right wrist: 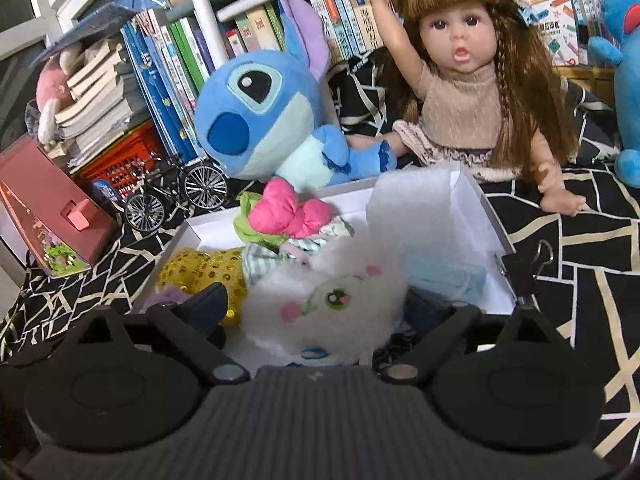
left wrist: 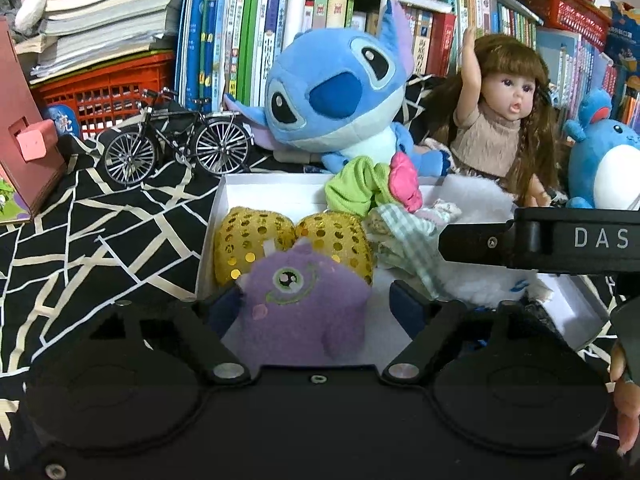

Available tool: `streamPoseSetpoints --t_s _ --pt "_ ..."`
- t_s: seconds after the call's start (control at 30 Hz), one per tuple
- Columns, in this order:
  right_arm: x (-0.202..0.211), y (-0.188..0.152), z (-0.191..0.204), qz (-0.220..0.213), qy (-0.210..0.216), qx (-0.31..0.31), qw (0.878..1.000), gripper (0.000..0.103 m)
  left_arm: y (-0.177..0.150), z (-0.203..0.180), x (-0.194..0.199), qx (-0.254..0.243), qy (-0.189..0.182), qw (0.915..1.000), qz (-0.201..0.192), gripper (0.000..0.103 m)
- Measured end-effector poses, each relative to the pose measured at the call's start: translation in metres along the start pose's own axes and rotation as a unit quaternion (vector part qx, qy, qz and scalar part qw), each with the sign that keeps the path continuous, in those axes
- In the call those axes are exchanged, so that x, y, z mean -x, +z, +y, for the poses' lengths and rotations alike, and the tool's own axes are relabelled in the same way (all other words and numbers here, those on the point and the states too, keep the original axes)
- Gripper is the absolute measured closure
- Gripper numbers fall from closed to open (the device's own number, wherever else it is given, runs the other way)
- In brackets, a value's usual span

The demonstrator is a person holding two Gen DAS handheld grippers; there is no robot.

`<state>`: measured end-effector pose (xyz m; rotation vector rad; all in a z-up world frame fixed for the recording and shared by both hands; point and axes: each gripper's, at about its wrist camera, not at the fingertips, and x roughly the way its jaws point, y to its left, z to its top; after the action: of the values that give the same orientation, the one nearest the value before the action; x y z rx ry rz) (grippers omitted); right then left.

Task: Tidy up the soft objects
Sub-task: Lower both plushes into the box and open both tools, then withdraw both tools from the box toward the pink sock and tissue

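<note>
While both tools hang over the white box on the patterned black cloth, each frames a toy lying inside it. The left gripper stands spread around the purple plush, its fingers clear of the fabric on the right side at least, apparently a release rather than a grasp. The right gripper is likewise spread, its jaws flanking the white plush without pinching it. Gold sequinned pouches, a pink bow and checked cloth fill the box's middle, suggesting soft things are being gathered here. The blue plush and doll sit behind the box, outside it.
</note>
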<state>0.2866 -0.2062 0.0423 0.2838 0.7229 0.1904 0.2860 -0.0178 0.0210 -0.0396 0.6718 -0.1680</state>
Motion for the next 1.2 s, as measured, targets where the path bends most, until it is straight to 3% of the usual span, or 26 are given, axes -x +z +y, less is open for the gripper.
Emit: streamPoseSetpoints --t_s 0.5,0.97,1.2 --pt "0.067 -0.005 0.006 -0.061 0.019 0.039 0.997 0.0 -0.004 -0.011 0.061 -0.025 -0.014 0.9985 -0.046 0.008" --pt "0.126 -0.05 -0.001 -0.107 0.026 0.086 0.99 0.0 -0.044 -0.005 0.117 -0.017 -0.053 0.9966 -0.061 0.007" --pt "0.15 -0.078 -0.006 -0.129 0.021 0.11 0.985 0.0 -0.062 -0.015 0.134 -0.037 -0.078 0.9943 -0.062 0.006"
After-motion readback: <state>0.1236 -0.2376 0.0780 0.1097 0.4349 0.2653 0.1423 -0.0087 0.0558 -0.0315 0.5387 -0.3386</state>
